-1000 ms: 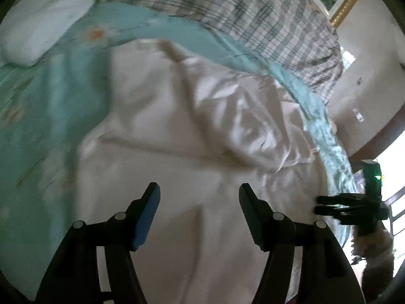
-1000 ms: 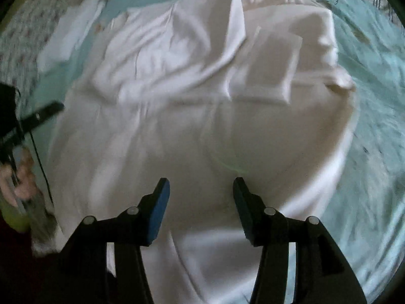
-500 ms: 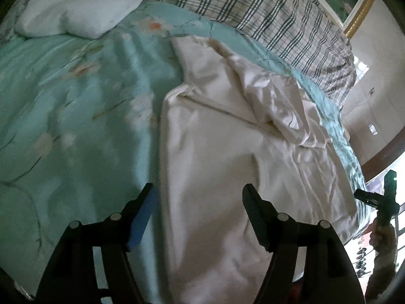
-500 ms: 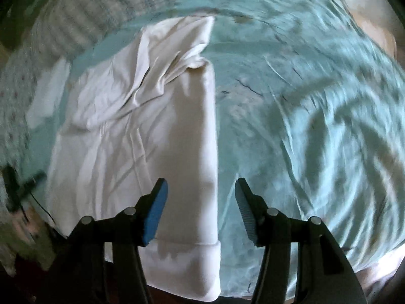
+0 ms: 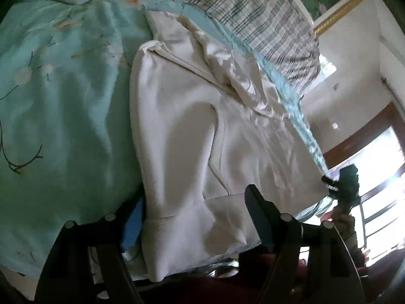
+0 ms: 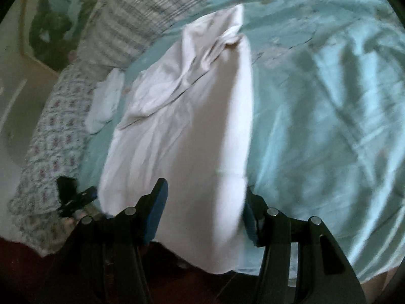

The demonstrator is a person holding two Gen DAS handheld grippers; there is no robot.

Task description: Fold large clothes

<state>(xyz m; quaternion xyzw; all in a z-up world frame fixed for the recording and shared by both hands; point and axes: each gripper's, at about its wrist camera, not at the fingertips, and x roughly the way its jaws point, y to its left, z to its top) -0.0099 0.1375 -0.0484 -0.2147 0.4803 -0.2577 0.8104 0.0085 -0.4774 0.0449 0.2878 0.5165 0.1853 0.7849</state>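
A large cream-white garment lies spread on a teal bedspread, its hem hanging over the bed's near edge; it also shows in the right wrist view. My left gripper is open, its fingers standing either side of the hem's left corner. My right gripper is open, its fingers either side of the hem's right corner. Each gripper also appears small in the other's view: the right one and the left one.
The teal floral bedspread covers the bed, seen also in the right wrist view. A plaid pillow lies at the head. A folded white cloth and a patterned blanket lie on the left.
Both grippers have moved down and back from over the middle of the garment to its hem at the bed's near edge. Both stay open.
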